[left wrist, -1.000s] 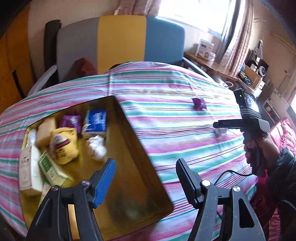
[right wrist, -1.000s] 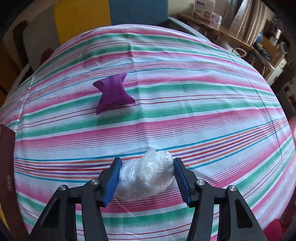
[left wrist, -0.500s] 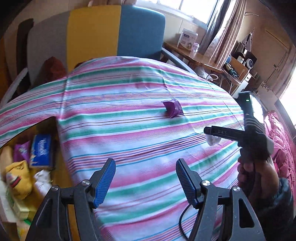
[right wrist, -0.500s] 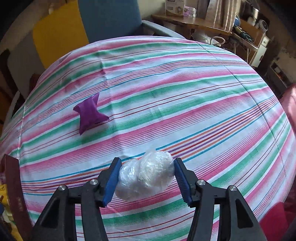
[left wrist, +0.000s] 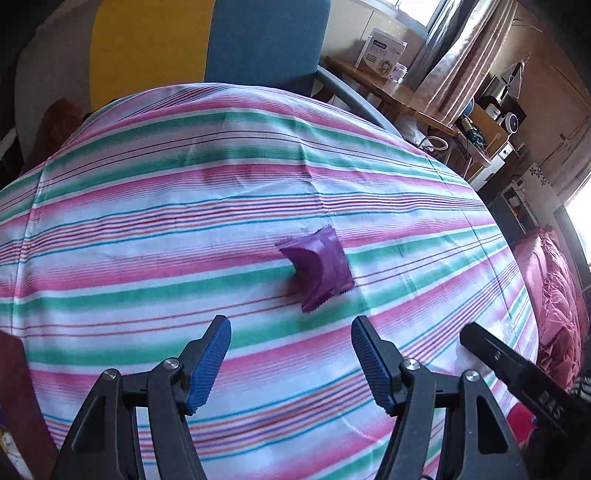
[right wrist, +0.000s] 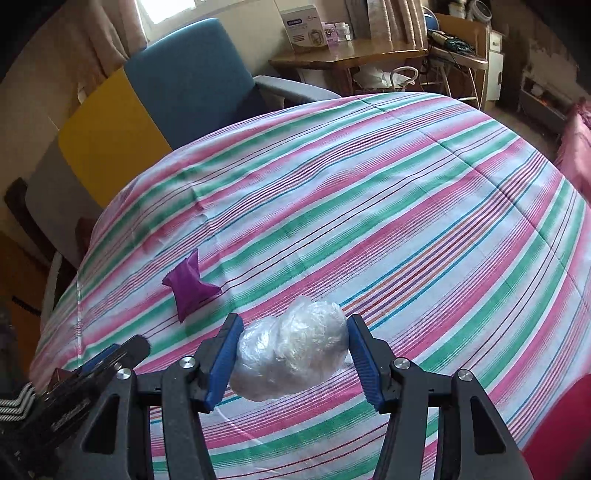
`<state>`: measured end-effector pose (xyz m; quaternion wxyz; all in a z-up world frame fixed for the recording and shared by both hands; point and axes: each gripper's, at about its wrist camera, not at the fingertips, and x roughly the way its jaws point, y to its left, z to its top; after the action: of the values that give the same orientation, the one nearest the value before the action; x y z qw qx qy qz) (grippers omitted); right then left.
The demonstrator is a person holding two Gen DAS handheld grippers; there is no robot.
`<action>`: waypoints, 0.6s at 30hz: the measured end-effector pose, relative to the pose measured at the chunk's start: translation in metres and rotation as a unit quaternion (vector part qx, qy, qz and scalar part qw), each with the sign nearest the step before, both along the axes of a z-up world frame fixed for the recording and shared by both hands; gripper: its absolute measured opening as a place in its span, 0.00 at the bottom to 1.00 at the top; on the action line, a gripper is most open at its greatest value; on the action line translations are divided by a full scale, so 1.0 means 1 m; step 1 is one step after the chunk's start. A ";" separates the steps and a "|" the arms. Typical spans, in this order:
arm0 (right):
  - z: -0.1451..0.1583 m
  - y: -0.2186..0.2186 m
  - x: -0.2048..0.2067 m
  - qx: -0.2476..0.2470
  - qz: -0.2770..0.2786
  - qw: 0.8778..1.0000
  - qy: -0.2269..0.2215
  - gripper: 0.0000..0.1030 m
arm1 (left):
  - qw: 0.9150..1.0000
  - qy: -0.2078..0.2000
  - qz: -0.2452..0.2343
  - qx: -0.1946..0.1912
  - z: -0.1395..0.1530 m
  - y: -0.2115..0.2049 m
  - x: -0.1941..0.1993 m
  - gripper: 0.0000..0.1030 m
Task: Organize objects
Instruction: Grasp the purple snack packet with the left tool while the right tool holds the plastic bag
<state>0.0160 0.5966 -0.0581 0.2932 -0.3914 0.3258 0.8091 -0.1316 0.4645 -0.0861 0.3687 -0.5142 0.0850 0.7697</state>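
A small purple packet (left wrist: 318, 266) lies on the striped tablecloth (left wrist: 147, 236). My left gripper (left wrist: 291, 360) hovers just short of it, open, with nothing between its blue pads. In the right wrist view a white lump wrapped in clear plastic (right wrist: 291, 354) sits clamped between the pads of my right gripper (right wrist: 293, 360), lifted off the cloth. The same purple packet (right wrist: 190, 286) lies up and left of that lump. The left gripper's dark body (right wrist: 74, 380) shows at the lower left of the right wrist view, and the right gripper's body (left wrist: 517, 373) at the lower right of the left wrist view.
A chair with a yellow and blue back (left wrist: 207, 44) stands behind the table. A wooden side table (right wrist: 351, 55) with a white box (right wrist: 304, 27) and clutter is at the back right. Red bedding (left wrist: 554, 295) lies right of the table. A brown box edge (left wrist: 14, 387) shows at lower left.
My left gripper has swung right, away from the box of items, and now faces the purple packet up close. My right gripper has risen and rolled, still holding the plastic-wrapped lump.
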 end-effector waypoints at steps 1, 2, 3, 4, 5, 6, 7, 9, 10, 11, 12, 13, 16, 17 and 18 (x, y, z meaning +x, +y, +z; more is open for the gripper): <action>0.000 0.003 0.002 -0.007 -0.005 1.000 0.007 0.57 | 1.000 0.001 -0.001 -0.001 -0.001 0.007 -0.002 0.67; -0.001 0.005 0.004 -0.012 -0.013 1.000 0.010 0.57 | 1.000 0.002 -0.002 -0.002 -0.002 0.015 -0.005 0.67; -0.002 0.007 0.006 -0.018 -0.017 1.000 0.014 0.57 | 1.000 0.003 -0.003 -0.003 -0.004 0.023 -0.009 0.69; -0.002 0.009 0.008 -0.025 -0.021 0.999 0.019 0.57 | 1.000 0.005 -0.003 -0.007 -0.008 0.033 -0.014 0.72; -0.002 0.010 0.009 -0.029 -0.024 0.999 0.023 0.57 | 1.000 0.006 -0.001 -0.010 -0.011 0.040 -0.018 0.72; -0.002 0.011 0.010 -0.029 -0.028 0.999 0.025 0.57 | 1.000 0.005 0.005 -0.014 -0.017 0.048 -0.024 0.73; -0.001 0.011 0.010 -0.027 -0.030 0.999 0.027 0.57 | 1.000 0.004 0.008 -0.018 -0.021 0.053 -0.028 0.72; -0.001 0.012 0.010 -0.026 -0.033 0.999 0.030 0.57 | 0.999 -0.013 0.010 -0.029 -0.036 0.063 -0.038 0.66; -0.001 0.012 0.010 -0.026 -0.031 0.999 0.031 0.57 | 0.999 -0.002 0.011 -0.031 -0.037 0.065 -0.039 0.59; -0.002 0.011 0.008 -0.026 -0.029 0.999 0.030 0.57 | 0.999 0.018 0.013 -0.036 -0.035 0.065 -0.038 0.50; -0.002 0.011 0.007 -0.027 -0.026 0.999 0.029 0.57 | 0.999 0.017 0.011 -0.041 -0.036 0.064 -0.039 0.40; -0.003 0.010 0.005 -0.027 -0.023 0.999 0.028 0.57 | 0.999 0.011 0.008 -0.035 -0.034 0.060 -0.039 0.33; -0.004 0.007 0.002 -0.026 -0.011 0.999 0.025 0.57 | 0.999 0.026 0.000 -0.047 -0.032 0.040 -0.032 0.29; -0.004 0.006 0.001 -0.025 -0.007 0.999 0.025 0.57 | 0.998 0.031 -0.002 -0.049 -0.031 0.033 -0.030 0.29; -0.005 0.004 0.000 -0.023 -0.003 0.999 0.024 0.57 | 0.998 0.033 -0.002 -0.051 -0.031 0.020 -0.024 0.29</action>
<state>0.0157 0.6009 -0.0626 0.2789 -0.3773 0.3524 0.8098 -0.1559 0.4843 -0.1167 0.3402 -0.5065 0.1371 0.7803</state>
